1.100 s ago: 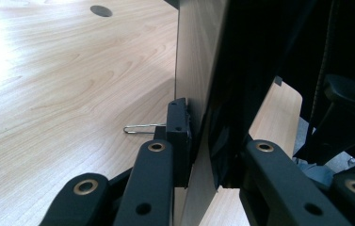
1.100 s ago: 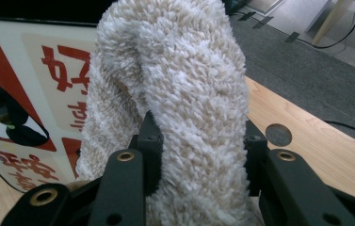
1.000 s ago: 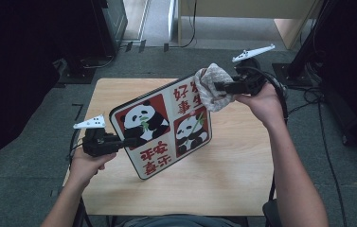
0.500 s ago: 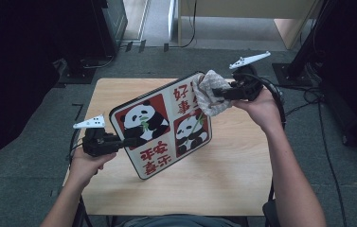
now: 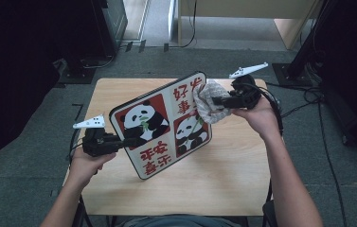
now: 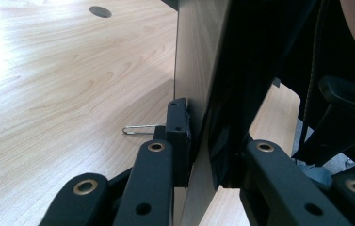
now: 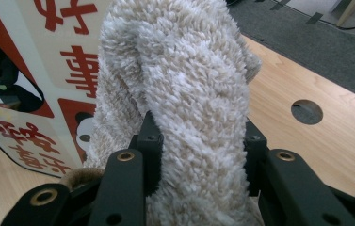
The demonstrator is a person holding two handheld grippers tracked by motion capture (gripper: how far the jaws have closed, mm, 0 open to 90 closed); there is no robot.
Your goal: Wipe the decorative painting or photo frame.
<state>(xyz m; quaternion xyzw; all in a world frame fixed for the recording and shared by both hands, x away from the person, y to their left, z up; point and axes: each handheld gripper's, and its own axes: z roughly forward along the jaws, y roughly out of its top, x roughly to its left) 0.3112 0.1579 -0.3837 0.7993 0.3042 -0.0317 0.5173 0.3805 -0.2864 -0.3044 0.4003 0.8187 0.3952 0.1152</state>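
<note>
1. High view: we saw the left gripper point(image 5: 131, 140) clamped on the panda board's point(image 5: 163, 124) edge, tilted above the table point(image 5: 233, 165)
2. The right gripper point(image 5: 215, 100) gripped a cloth point(image 5: 208, 101) against the board's upper corner

One board point(image 5: 162, 125) up on its edge, and on its face I count two panda pictures, side by side in red squares. One fluffy cloth point(image 5: 209, 101), bunched into a single wad. Two grippers in play: the left gripper point(image 5: 119, 142) and the right gripper point(image 5: 216, 100), each with two black jaws, so four jaws all told. Two white pointed plates, one riding on each gripper. Two hands and two forearms coming in from below. One wooden worktop point(image 5: 228, 179) under it all, with one round hole point(image 7: 306, 111) seen in the right gripper view. One small wire clip point(image 6: 140, 129) lying on the wood.
</note>
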